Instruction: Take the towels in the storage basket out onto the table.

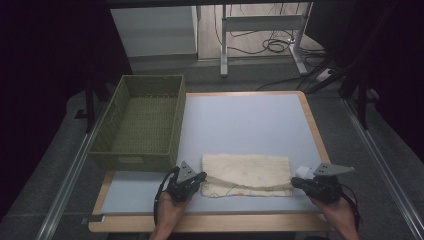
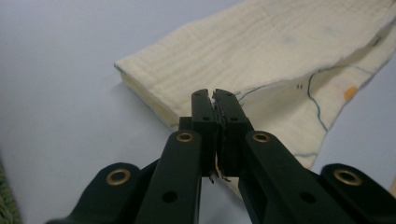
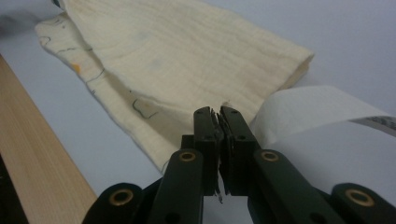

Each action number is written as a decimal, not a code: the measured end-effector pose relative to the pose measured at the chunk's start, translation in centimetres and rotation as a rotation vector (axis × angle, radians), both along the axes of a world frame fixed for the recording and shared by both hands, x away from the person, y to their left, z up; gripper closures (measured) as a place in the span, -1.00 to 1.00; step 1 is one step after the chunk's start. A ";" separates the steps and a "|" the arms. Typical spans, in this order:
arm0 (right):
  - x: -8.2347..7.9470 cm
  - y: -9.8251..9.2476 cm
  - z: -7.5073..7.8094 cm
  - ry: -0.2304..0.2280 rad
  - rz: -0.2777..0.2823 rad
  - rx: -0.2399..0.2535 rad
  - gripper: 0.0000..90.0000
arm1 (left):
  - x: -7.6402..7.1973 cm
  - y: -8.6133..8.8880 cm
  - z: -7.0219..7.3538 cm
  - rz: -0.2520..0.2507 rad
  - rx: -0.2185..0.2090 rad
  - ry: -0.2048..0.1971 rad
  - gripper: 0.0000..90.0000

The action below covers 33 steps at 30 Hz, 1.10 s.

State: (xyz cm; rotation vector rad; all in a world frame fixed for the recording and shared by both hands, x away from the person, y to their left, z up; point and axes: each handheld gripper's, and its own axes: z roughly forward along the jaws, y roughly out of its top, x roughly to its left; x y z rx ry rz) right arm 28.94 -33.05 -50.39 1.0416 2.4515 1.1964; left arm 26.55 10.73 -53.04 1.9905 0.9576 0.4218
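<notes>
Cloth [image 1: 247, 172]: a cream, folded cloth lying flat near the front edge of the table, about midway between the left and right edges; its long side runs parallel to the front edge. A thin dark printed line and a small orange mark show on the lower layer along its front side.
Cloth layers: the upper layer is folded over and stops short of the front side, so a strip of the lower layer shows.
Left gripper [image 1: 200, 178]: at the cloth's front left corner, held in the person's left hand [image 1: 170, 202]. In the left gripper view [image 2: 215, 100] its jaws are pressed together with the cloth's edge pinched between the tips.
Right gripper [image 1: 296, 183]: at the cloth's front right corner, held in the person's right hand [image 1: 340, 212]. In the right gripper view [image 3: 218, 116] its jaws are closed tight on the edge of the cloth.
White label [image 3: 322, 112]: a white strip just beside the right gripper's jaws in the right gripper view; what it belongs to cannot be told.
Basket [image 1: 116, 159]: a green woven basket at the left edge of the table, reaching from the back left corner forward, apart from the cloth.
Table [image 1: 240, 120]: pale grey-blue top with a wooden rim.
</notes>
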 end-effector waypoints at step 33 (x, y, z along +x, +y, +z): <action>-1.9 -5.0 0.0 0.024 -0.132 0.017 0.43 | -0.3 3.1 -0.1 0.013 -0.029 0.106 0.12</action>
